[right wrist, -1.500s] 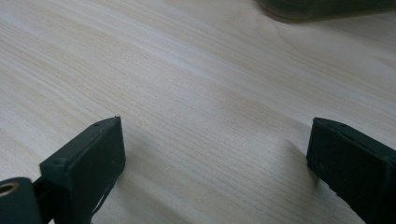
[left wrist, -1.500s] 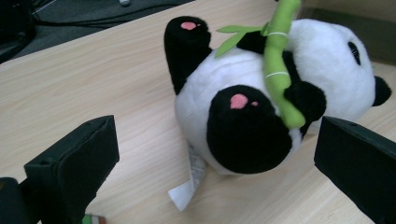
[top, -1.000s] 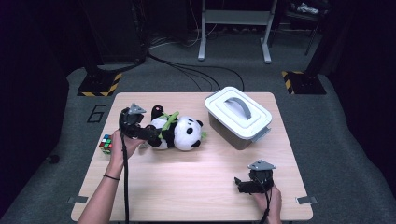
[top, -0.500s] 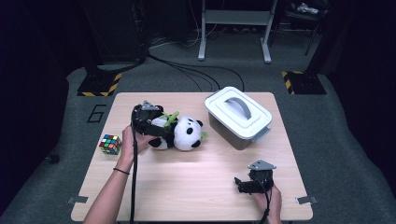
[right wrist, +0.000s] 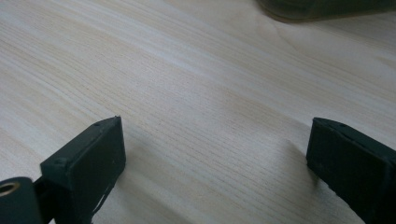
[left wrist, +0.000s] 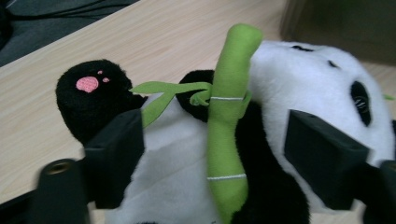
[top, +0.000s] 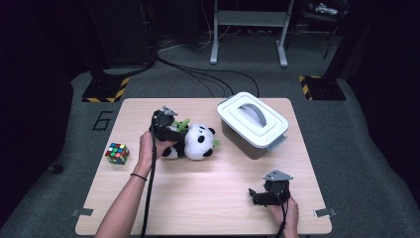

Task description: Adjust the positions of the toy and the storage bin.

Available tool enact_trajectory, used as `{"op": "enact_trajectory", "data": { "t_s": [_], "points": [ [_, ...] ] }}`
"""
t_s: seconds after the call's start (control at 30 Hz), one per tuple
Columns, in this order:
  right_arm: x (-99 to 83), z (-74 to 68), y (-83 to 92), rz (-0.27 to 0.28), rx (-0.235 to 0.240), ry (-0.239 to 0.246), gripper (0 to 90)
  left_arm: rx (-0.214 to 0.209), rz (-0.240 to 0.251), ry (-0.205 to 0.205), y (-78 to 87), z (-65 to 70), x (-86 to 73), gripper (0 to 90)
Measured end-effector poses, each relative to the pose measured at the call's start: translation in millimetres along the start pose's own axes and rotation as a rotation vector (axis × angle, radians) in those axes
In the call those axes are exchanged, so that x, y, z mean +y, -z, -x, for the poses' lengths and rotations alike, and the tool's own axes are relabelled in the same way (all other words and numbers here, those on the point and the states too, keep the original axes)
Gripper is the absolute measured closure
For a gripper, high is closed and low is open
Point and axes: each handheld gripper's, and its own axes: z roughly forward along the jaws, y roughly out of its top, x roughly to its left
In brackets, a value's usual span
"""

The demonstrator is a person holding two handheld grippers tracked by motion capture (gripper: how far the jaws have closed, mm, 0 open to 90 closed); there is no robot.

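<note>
My left gripper has its jaws around the panda, which lies left of the table's middle; they have just been closing, and I can't tell whether the pads press yet. My right gripper rests wide open and empty near the near right corner. Bare wood lies between them. The cube sits by the left edge. The lidded box stands at the far right; its contents are hidden.

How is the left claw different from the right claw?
The left claw reaches over the panda toy, while the right claw sits near the front of the table with bare wood between its jaws. The left claw's jaws have just been closing around the panda's belly; the right claw's jaws stand wide open. Both are black, and each is held in a hand.
</note>
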Motion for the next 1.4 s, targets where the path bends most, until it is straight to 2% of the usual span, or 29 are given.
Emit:
{"op": "enact_trajectory", "data": {
  "t_s": [0.13, 0.27, 0.37, 0.43, 0.53, 0.77, 1.0, 1.27, 1.33, 1.37, 1.4],
  "points": [
    [0.0, -0.1, 0.1, -0.001, 0.000, -0.001, 3.7, 0.026, -0.029, -0.002, -8.1, 1.6, 0.2, 36.6],
    [0.0, -0.4, 0.2, -0.001, 0.001, -0.005, 3.8, 0.076, -0.019, 0.003, -10.0, 1.6, 0.1, 50.5],
    [-0.1, -0.4, 0.2, -0.001, 0.001, -0.005, 3.8, 0.087, -0.025, -0.006, -12.2, 3.8, 0.3, 56.3],
    [-0.1, -0.4, 0.3, -0.001, 0.001, -0.005, 3.9, 0.080, -0.026, -0.002, -13.2, 5.0, -0.3, 60.7],
    [-0.1, -0.3, 0.4, -0.002, -0.001, -0.003, 3.9, 0.075, -0.024, -0.018, -13.6, 6.5, -2.1, 69.3],
    [-0.1, -0.3, 0.4, -0.002, -0.001, -0.003, 3.9, 0.094, 0.002, -0.019, -11.4, 11.4, -3.8, 73.8],
    [-0.1, -0.3, 0.4, -0.002, -0.001, -0.004, 3.9, 0.084, 0.033, -0.001, -3.3, 11.1, -7.0, 76.2],
    [-0.1, -0.4, 0.4, -0.001, 0.001, -0.006, 3.9, 0.074, 0.046, -0.023, 7.7, 8.7, -16.0, 77.2],
    [-0.1, -0.4, 0.4, -0.001, 0.001, -0.005, 3.9, 0.069, 0.053, -0.015, 11.7, 8.0, -19.5, 77.3],
    [-0.1, -0.3, 0.4, -0.001, -0.001, -0.004, 3.9, 0.070, 0.049, -0.029, 14.0, 6.8, -20.4, 77.3],
    [-0.1, -0.4, 0.4, -0.002, -0.001, -0.005, 3.9, 0.062, 0.061, -0.023, 15.7, 7.0, -22.2, 77.3]
  ]
}}
